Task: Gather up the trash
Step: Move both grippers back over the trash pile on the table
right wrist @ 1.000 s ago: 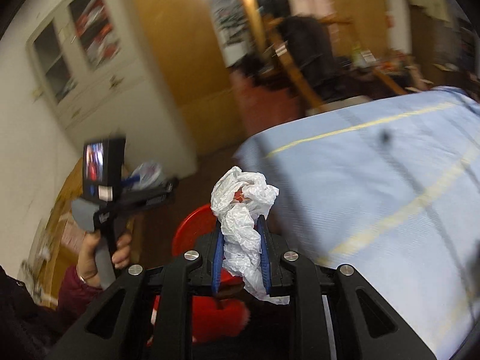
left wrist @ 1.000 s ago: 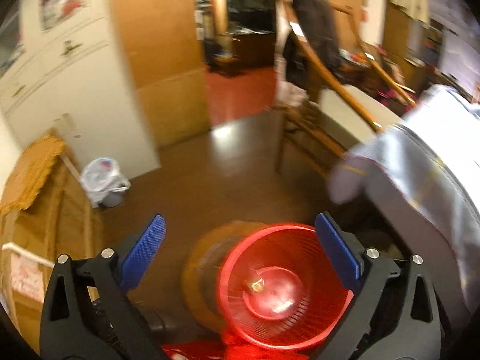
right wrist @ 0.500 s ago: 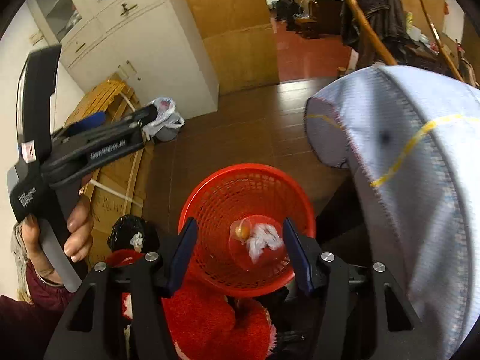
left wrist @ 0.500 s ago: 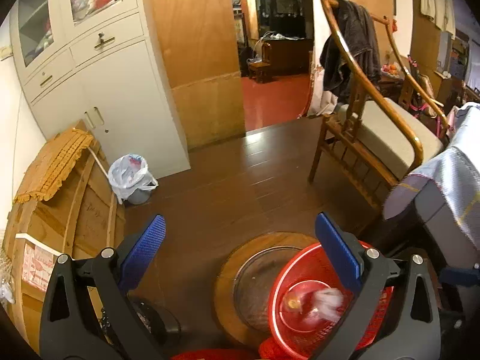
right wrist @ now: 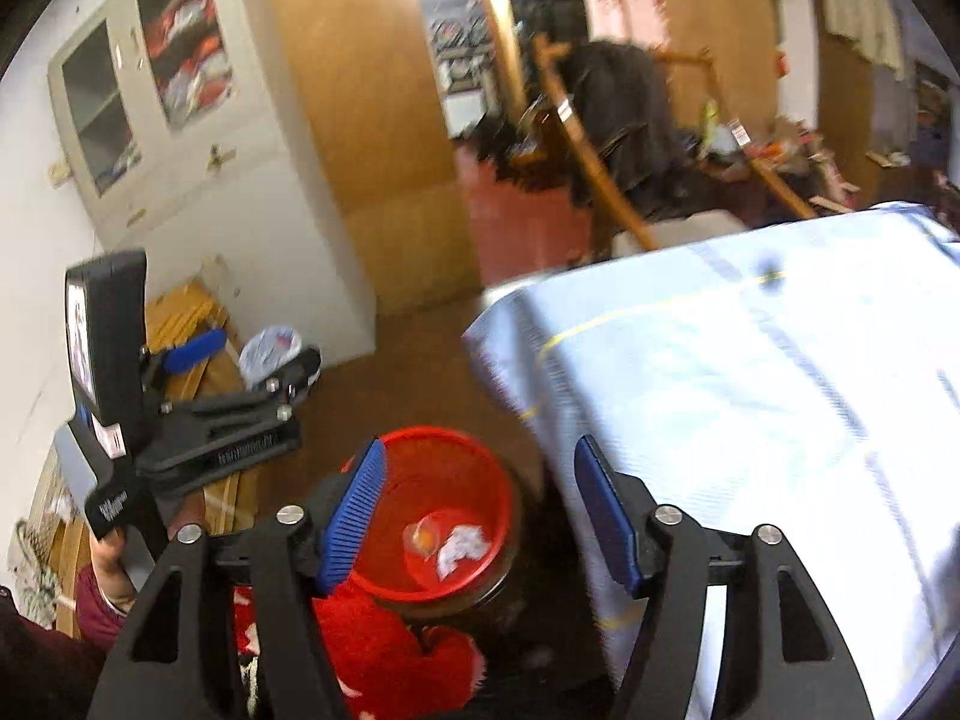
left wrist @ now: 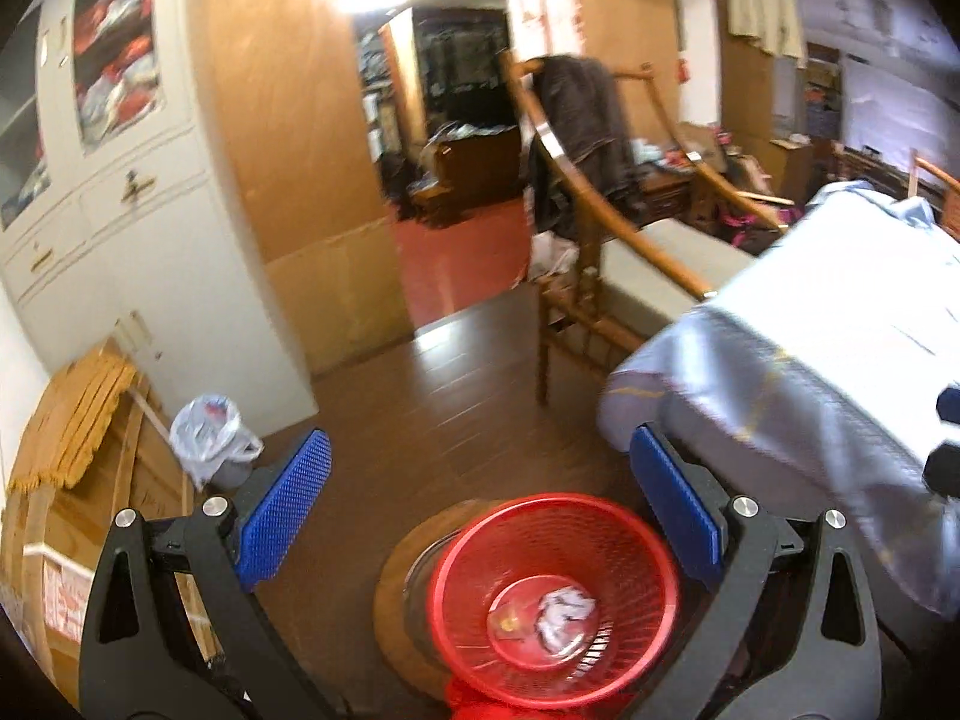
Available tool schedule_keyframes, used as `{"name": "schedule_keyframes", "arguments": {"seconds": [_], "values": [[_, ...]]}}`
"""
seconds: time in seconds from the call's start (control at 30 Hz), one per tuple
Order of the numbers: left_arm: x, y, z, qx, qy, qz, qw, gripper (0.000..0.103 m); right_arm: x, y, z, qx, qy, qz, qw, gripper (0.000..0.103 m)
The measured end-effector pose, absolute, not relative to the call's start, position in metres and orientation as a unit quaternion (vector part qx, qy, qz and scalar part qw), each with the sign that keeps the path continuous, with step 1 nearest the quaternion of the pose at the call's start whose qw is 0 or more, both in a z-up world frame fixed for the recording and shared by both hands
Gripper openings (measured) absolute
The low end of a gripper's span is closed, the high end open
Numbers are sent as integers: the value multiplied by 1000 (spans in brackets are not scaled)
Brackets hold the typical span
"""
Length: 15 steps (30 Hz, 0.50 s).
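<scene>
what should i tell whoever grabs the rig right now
Left gripper: open, empty, above the red basket.
Right gripper: open, empty, between the basket and the cloth-covered table.
Done: a crumpled white wrapper lies in the basket bottom beside a small clear piece.
Left: no other trash is in view on the table; look around for more.

Left black two-finger gripper with blue ribbed pads (left wrist: 480, 516): jaws spread wide, empty, angled downward. Right black two-finger gripper with blue ribbed pads (right wrist: 480, 516): jaws parted, empty. The person's left hand (right wrist: 111, 564), maroon-sleeved, grasps the left gripper's handle.
</scene>
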<state>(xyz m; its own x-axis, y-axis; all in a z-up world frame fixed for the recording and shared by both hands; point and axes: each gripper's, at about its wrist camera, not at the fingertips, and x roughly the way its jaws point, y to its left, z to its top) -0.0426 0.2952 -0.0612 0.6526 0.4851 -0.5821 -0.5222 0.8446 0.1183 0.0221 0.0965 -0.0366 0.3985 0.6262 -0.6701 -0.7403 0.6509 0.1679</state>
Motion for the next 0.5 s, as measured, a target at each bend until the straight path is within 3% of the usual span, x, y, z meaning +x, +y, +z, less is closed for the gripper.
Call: {"name": "schedule_keyframes", "arguments": {"seconds": [0.5], "values": [[-26, 126, -21, 90, 267, 156, 947, 96, 1, -122, 10, 28, 263, 268, 926, 78]]}}
